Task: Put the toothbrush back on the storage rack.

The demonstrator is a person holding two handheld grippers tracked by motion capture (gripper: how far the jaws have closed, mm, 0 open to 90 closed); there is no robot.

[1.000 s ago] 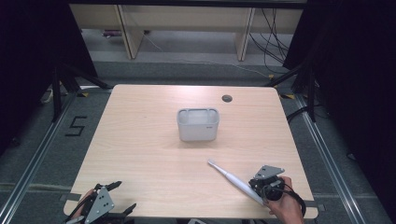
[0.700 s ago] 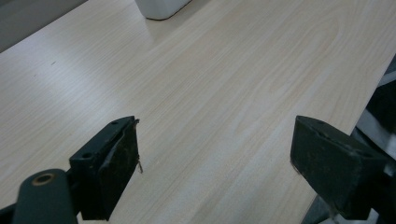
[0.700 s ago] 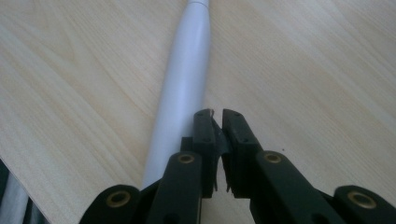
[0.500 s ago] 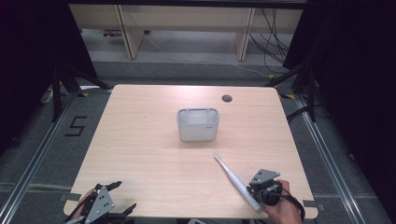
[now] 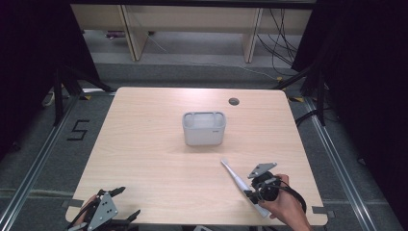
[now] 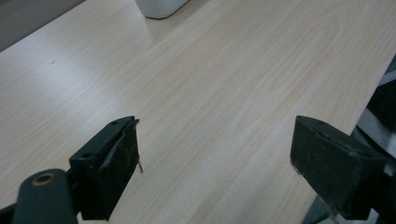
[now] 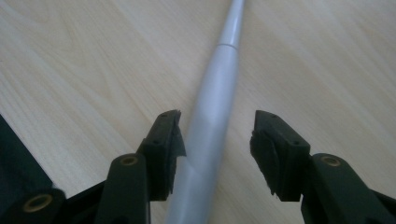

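Near the table's point(image 5: 144, 139) right front edge, the right gripper point(image 5: 256, 190) straddles the handle of the white toothbrush point(image 5: 234, 176), jaws apart, one pad touching and the other clear. Over the last second the brush has slid nearer and swung its head more toward the grey holder point(image 5: 204, 128) at centre. It now appears to lie flat, likely just released. The left gripper point(image 5: 107, 217) hangs open at the near left corner.

Left claw point(image 6: 215, 154) jaws wide apart, right claw point(image 7: 217, 140) jaws parted
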